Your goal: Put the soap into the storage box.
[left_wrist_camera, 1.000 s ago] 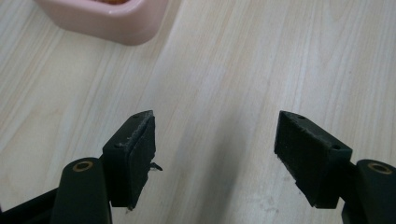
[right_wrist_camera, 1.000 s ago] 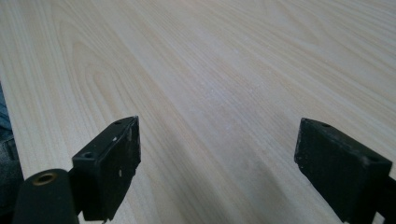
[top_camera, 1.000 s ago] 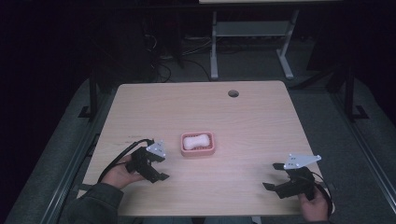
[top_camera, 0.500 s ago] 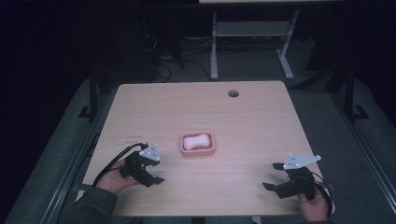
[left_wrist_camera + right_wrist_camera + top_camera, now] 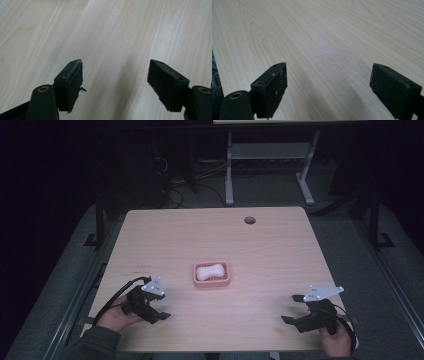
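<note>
On the table (image 5: 260, 245), both grippers sit low at the near edge with a pink dish (image 5: 211, 274) between them, farther in.

Left gripper (image 5: 159, 314) rests near the front left corner, its jaws spread with nothing but bare wood between the pads (image 5: 72, 85). Right gripper (image 5: 295, 311) rests near the front right corner, likewise gaping and empty. White soap (image 5: 209, 271) lies inside the dish, mid-table, well apart from both grippers and closer to the left one.
</note>
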### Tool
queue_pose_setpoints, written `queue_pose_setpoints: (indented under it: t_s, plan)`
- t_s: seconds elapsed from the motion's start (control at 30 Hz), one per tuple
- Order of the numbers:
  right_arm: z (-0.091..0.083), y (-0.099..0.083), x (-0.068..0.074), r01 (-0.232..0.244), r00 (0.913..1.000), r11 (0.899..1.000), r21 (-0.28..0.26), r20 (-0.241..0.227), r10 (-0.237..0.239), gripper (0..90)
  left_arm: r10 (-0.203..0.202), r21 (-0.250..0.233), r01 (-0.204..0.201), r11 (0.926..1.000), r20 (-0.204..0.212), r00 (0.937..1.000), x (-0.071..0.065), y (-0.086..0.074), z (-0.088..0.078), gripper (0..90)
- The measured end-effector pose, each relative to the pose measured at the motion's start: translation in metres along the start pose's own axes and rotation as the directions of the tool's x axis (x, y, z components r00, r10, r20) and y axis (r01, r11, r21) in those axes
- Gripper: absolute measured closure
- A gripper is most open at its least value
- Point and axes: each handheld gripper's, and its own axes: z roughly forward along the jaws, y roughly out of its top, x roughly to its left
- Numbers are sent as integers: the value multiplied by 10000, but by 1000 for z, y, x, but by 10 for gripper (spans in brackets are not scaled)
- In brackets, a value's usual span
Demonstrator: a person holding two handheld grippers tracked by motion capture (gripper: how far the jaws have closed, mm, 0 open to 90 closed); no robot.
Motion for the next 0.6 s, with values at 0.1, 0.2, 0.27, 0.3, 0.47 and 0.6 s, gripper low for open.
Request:
queue_pose_setpoints:
  t_s: [0.1,0.2,0.27,0.3,0.47,0.6]
  plan:
    - [0,0,0,40,10000,10000,10,-8,-40,142,-63,4,63,10000,-30,10000,0,-4,-1,279]
    - [0,0,0,30,10000,10000,20,-9,-30,141,-197,-10,197,9998,-26,9998,-1,-8,-2,279]
    - [0,0,0,41,10000,10000,18,-8,-41,142,-185,21,185,9998,-71,9998,-2,-10,-2,279]
    - [1,0,0,26,10000,10000,13,-22,-26,142,-212,13,212,9998,-76,9997,-2,-11,-3,278]
    - [1,0,1,42,10000,10000,65,-19,-42,142,-215,4,215,9998,-138,9997,-2,-15,-4,277]
    - [1,0,1,21,10000,10000,53,-15,-21,142,-348,-155,345,9993,-188,9992,-5,-19,-4,276]
